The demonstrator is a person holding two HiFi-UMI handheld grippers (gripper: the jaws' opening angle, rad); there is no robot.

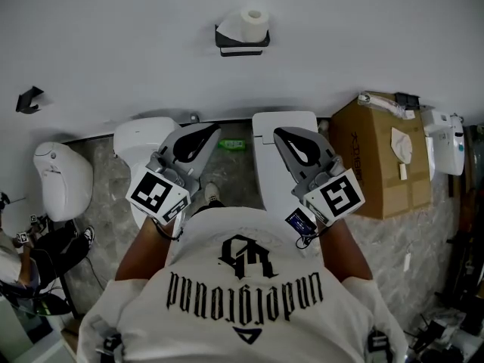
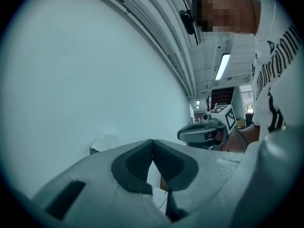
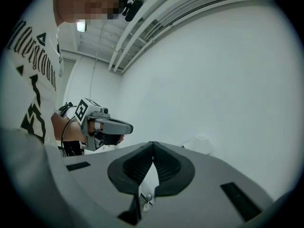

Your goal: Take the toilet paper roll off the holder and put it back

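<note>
White wall [image 1: 136,36] fills the space ahead of both grippers, and grey mottled floor [image 1: 110,195] runs along its foot below them. Out beyond the right gripper [image 1: 280,132] a brown cardboard box [image 1: 374,165] stands against the wall. A flat rectangular white fixture [image 1: 283,123] sits directly under the right gripper's nose, a rounded white fixture [image 1: 140,138] lies beneath the left gripper [image 1: 212,130], and a third rounded white one [image 1: 62,178] stands further out on the left gripper's outer side.

Both grippers are held side by side in front of the person's chest, noses towards the wall and angled slightly towards each other. In the left gripper view, the left gripper [image 2: 152,141] has its jaws closed tip to tip with nothing between them. In the right gripper view, the right gripper [image 3: 152,143] is closed the same way and is likewise empty.

The toilet paper roll [image 1: 253,23] sits upright on its black holder [image 1: 242,48] on the wall, well ahead of both grippers and roughly on the line between them; neither gripper touches it. It shows faintly left of the left jaws [image 2: 107,138] and right of the right jaws [image 3: 200,142].
</note>
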